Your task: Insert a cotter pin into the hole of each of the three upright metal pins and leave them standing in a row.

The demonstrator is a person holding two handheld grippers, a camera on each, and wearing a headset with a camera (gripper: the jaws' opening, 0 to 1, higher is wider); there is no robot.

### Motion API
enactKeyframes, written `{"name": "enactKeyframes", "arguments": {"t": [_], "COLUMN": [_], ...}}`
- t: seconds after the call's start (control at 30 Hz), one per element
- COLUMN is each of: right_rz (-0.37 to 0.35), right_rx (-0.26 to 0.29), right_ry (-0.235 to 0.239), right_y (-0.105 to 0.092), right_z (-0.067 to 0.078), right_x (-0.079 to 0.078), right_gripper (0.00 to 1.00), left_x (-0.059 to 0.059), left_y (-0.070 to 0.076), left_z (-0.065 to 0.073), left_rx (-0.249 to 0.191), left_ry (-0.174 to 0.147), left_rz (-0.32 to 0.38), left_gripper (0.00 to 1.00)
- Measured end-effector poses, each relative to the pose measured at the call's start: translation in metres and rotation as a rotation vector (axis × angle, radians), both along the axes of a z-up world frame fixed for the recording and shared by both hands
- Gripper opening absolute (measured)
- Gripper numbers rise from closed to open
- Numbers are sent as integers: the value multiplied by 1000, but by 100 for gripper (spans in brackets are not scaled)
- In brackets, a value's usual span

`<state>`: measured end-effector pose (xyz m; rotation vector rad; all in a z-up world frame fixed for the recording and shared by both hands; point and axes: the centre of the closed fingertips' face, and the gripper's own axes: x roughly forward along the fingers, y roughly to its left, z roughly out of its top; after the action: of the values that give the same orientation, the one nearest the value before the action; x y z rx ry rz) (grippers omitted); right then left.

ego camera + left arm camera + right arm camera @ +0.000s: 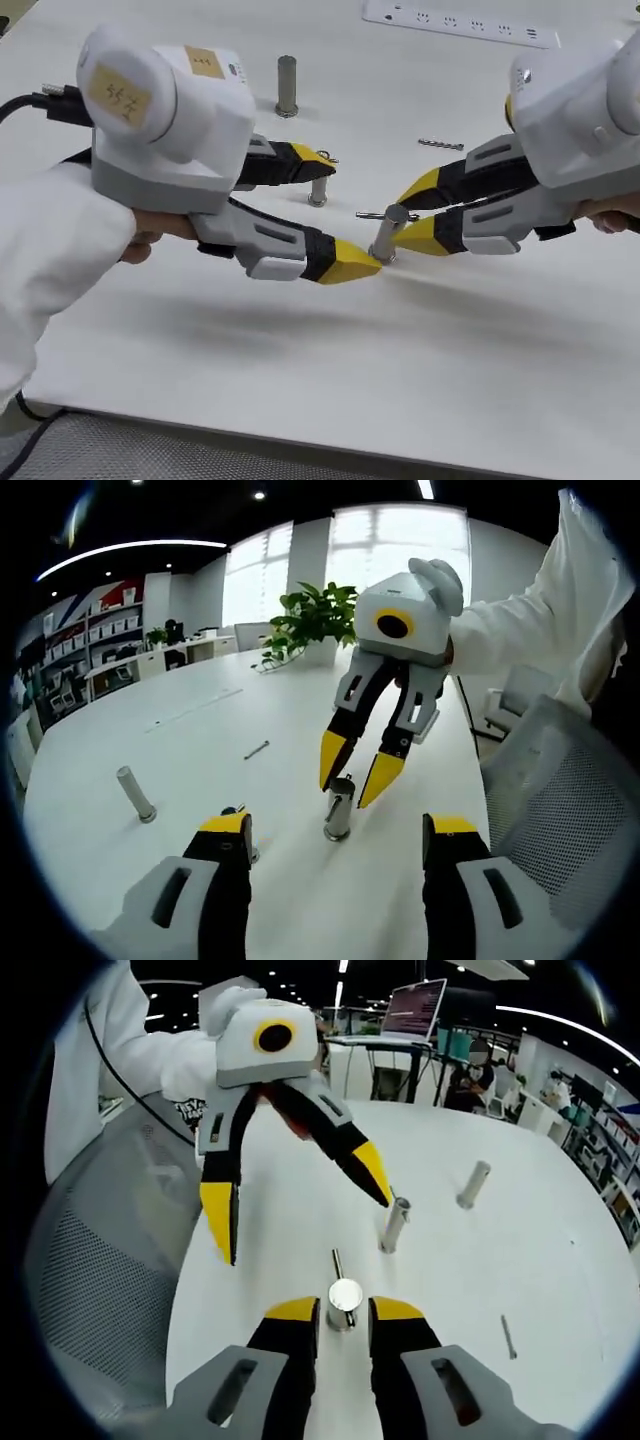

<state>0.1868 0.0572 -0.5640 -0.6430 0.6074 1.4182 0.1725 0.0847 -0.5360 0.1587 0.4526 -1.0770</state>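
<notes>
A metal pin (pixel 388 236) leans slightly at mid-table with a cotter pin (pixel 372 214) through its top. My right gripper (pixel 403 218) comes in from the right and is shut on this metal pin (pixel 343 1303), whose cotter pin (pixel 336 1262) points away from it. My left gripper (pixel 347 212) is open wide, its lower finger tip beside the pin's base. A second metal pin (pixel 318 190) stands just behind, under the left gripper's upper finger. The third metal pin (pixel 287 86) stands farther back.
A loose cotter pin (pixel 441 145) lies on the white table (pixel 320 360) behind the right gripper. A white power strip (pixel 460 22) lies along the far edge. A person's white sleeve (pixel 50 250) holds the left gripper. A mesh chair (pixel 100 1280) stands at the table's near side.
</notes>
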Motion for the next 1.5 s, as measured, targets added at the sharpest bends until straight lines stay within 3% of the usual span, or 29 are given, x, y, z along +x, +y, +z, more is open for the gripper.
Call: {"name": "enactKeyframes", "arguments": {"t": [0.37,0.73,0.87,0.97,1.13,1.27,1.37,1.5], "right_rz": [-6,-18,-32,-43,-71,-94,-108,-123], "right_rx": [2,30,32,31,22,28,36,37], "right_ry": [15,44,45,40,28,30,35,39], "right_y": [3,5,5,5,-1,-4,-7,-9], "right_z": [-3,0,2,3,3,5,8,7], "right_x": [3,-1,-4,-5,6,17,23,32], "right_gripper": [9,8,8,7,7,7,7,7], "left_x": [-8,-21,-21,-21,-24,-25,-23,-21], "left_y": [15,22,28,29,29,31,33,32], "left_z": [-4,-8,-11,-10,-7,-7,-6,-1], "left_rx": [9,26,45,33,14,18,34,12], "left_ry": [23,77,89,90,95,95,78,77], "left_rz": [62,74,110,122,133,139,149,162], "left_gripper": [80,98,99,99,99,99,99,99]}}
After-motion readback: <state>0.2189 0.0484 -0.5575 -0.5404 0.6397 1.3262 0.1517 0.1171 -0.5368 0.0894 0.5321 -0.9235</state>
